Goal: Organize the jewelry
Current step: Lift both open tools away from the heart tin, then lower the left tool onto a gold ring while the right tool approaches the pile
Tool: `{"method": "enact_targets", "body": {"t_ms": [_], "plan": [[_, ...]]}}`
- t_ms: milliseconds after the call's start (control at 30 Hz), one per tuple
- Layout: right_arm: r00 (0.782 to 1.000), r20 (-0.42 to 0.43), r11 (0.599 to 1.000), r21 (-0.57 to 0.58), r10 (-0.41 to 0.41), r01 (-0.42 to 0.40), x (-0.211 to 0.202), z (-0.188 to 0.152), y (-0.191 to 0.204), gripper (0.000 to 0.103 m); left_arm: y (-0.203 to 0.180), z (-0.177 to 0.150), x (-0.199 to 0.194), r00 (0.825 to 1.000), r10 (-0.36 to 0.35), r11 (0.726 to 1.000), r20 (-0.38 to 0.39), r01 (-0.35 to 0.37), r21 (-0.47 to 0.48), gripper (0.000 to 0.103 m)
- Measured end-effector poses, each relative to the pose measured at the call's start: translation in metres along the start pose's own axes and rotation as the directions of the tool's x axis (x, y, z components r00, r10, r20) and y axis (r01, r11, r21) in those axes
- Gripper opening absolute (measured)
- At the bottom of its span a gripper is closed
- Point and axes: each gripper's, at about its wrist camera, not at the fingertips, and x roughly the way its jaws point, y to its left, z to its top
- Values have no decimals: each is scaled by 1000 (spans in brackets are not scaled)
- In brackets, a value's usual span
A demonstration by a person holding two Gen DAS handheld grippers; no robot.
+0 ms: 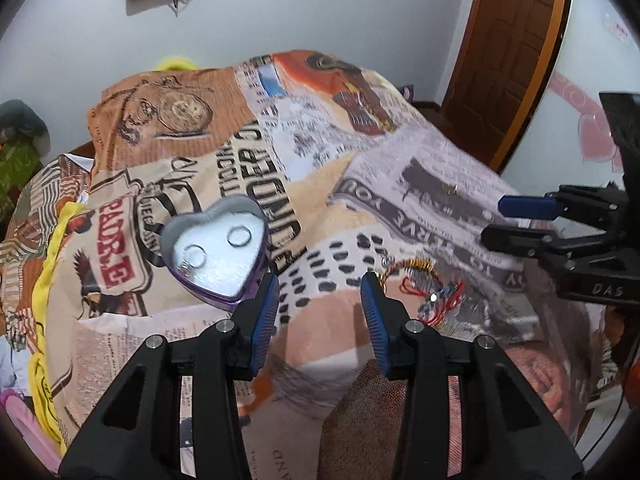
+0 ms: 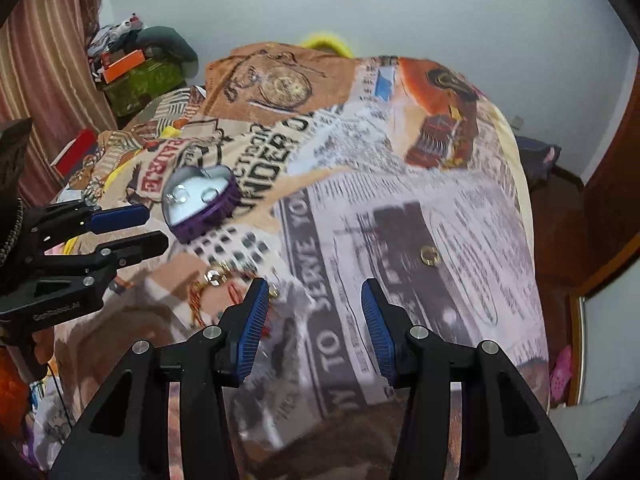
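A purple heart-shaped tin (image 1: 216, 248) (image 2: 200, 200) lies open on the printed bedspread, with two silver rings (image 1: 239, 237) on its floor. A gold and red-thread bracelet (image 1: 420, 284) (image 2: 216, 280) lies just right of my left gripper (image 1: 322, 284), which is open and holds nothing. In the right wrist view the bracelet is partly hidden behind the left finger of my right gripper (image 2: 314, 286), also open with nothing in it. A small gold ring (image 2: 430, 256) (image 1: 450, 189) rests on the cloth, beyond and to the right of the right gripper. Each gripper shows in the other's view (image 1: 496, 220) (image 2: 156, 227).
The newspaper-print bedspread (image 1: 304, 152) covers a humped bed. A yellow cloth (image 1: 44, 304) trails along its left edge. Boxes and bundles (image 2: 132, 72) are piled by a striped curtain. A brown wooden door (image 1: 508, 40) stands at the right, and pink slippers (image 2: 560, 372) lie on the floor.
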Motion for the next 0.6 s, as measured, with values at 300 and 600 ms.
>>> {"method": "enact_targets", "body": {"t_ms": [300,600], "plan": [[998,-49,999,8,35,-34,19,-11,-8,44,-2,-7,33,996,-7,999,-83,10,31,42],[996,-76,997,-46,55,-58,35,-9,2,44,-14,-8,33,996,-29,996,-87,36,81,42]]}}
